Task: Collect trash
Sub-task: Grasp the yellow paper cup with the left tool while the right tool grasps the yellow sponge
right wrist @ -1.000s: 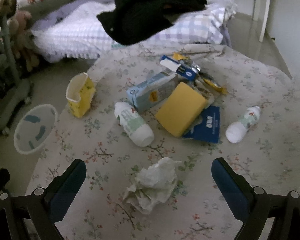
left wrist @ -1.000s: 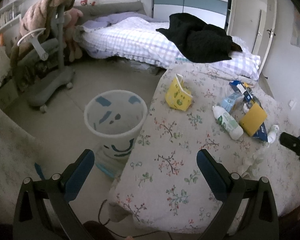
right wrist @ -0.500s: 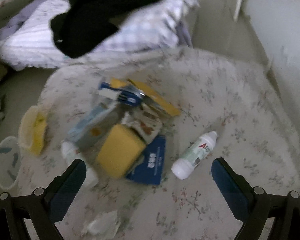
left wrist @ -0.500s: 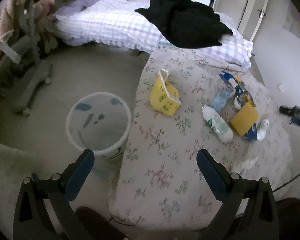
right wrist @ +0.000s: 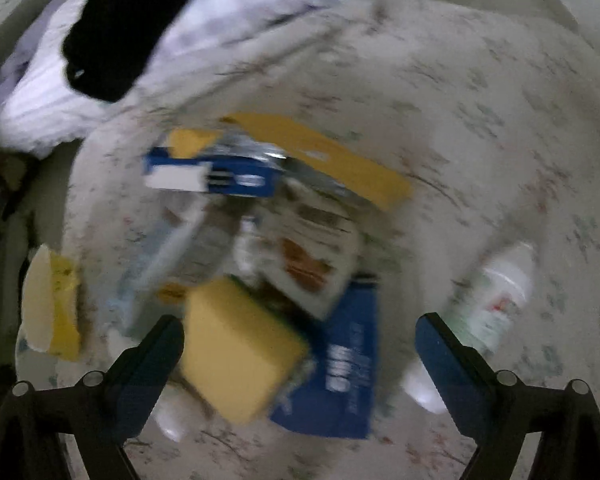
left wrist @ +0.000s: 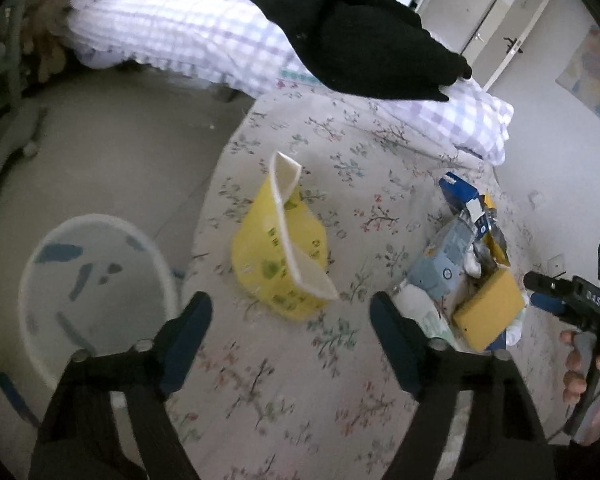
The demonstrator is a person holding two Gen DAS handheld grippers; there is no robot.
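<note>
Your right claw (right wrist: pixel 300 354) is closing above the blurred trash pile, nothing pressed between its pads: yellow sponge (right wrist: pixel 236 354), blue packet (right wrist: pixel 340 376), white bottle (right wrist: pixel 496 300) on the floral table (right wrist: pixel 480 128).

yellow crumpled paper bag (left wrist: pixel 278 258): green printing is seen on its side, ahead of the left tool's jaws; no character can be made out.
black handheld device (left wrist: pixel 588 300): pale characters resembling "04S" are seen on its body, far to the right of the left tool.
flat dark blue packet (right wrist: pixel 342 364): bold white lettering is printed on it, between the right tool's jaws; it is blurred and cannot be read.
blue and white carton (right wrist: pixel 212 176): a white label panel is carried, beyond the right tool; nothing is legible.
</note>
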